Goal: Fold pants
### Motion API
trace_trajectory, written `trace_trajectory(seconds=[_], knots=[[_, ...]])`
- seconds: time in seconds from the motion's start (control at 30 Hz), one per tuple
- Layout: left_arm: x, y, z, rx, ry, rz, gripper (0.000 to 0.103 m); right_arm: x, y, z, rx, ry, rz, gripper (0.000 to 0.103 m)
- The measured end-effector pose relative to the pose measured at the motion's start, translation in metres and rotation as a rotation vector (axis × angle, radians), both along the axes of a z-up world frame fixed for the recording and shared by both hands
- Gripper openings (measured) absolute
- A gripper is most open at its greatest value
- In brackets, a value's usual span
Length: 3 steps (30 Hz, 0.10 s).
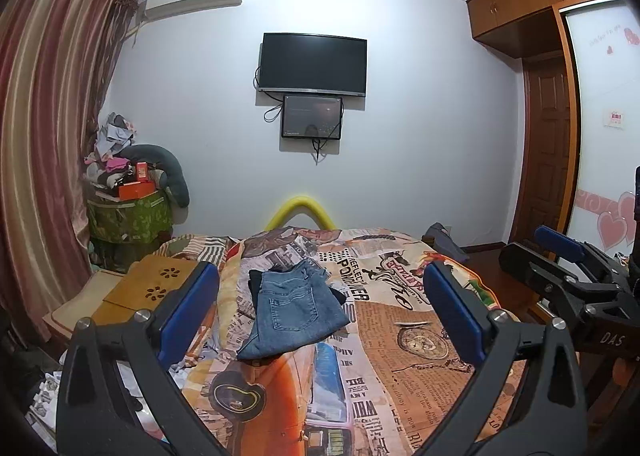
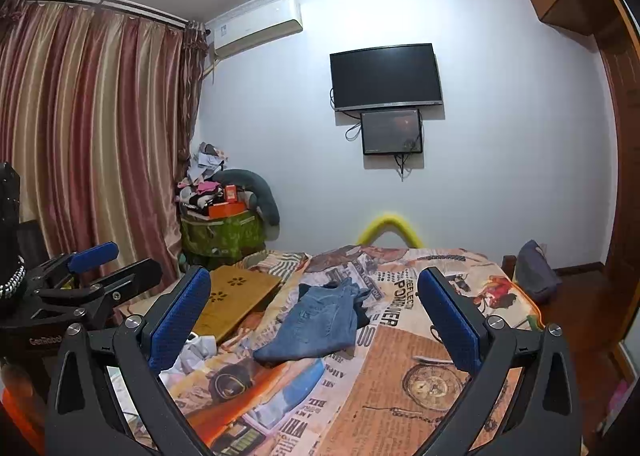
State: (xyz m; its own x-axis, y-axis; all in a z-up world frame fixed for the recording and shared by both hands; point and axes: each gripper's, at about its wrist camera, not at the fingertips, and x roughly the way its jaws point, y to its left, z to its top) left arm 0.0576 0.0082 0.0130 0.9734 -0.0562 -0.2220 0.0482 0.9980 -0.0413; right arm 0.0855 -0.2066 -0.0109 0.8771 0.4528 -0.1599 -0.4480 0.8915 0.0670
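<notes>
A pair of blue jeans (image 1: 294, 312) lies on a bed covered by a blanket (image 1: 400, 336) printed with newspaper and vintage-car pictures. The jeans sit near the middle of the bed, somewhat toward its left edge, already doubled into a compact, slightly crooked bundle with a back pocket facing up and something dark showing beneath the far end. Both grippers hang in the air above the near end of the bed, well apart from the jeans. The left gripper (image 1: 320, 308) has its blue-padded fingers spread wide with nothing between them, and the right gripper (image 2: 316, 312) is likewise spread wide and empty. A wooden lap tray (image 2: 236, 292) rests by the left edge of the bed, and a dark television (image 1: 313, 63) hangs on the far wall. The folding looks either mostly finished or paused between folds; it is hard to say which. A next move would likely mean reaching forward to the bundle's near edge, closing on the denim and squaring it.
</notes>
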Motion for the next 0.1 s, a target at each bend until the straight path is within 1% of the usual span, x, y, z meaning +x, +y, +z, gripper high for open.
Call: trace_trajectory(seconds=[0.1], knots=[[0.0006, 0.002, -0.0009, -0.007, 0.005, -0.001, 0.103, 0.0013, 0.0018, -0.0017, -0.002, 0.006, 0.001, 0.103]])
